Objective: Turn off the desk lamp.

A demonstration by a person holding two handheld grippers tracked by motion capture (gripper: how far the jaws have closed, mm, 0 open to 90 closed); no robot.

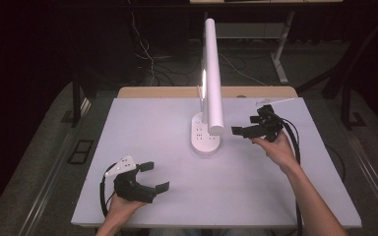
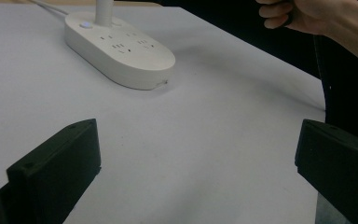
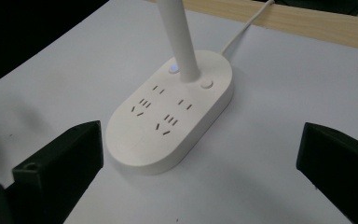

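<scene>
Right hand-held gripper point(image 1: 242, 131) spread empty at centre frame beside the desk lamp point(image 1: 211, 78): rigid, top-heavy, smooth, best pinched low on its stem point(image 3: 179, 42).

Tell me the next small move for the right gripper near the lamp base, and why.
Probably ease the right gripper back from the lamp base: its jaws stand wide open with nothing between them, beside the lamp head, and a small light already glows on the base. The left gripper rests open.

dim room, sharp frames, lamp point(image 1: 212, 73) glare overhead.
</scene>
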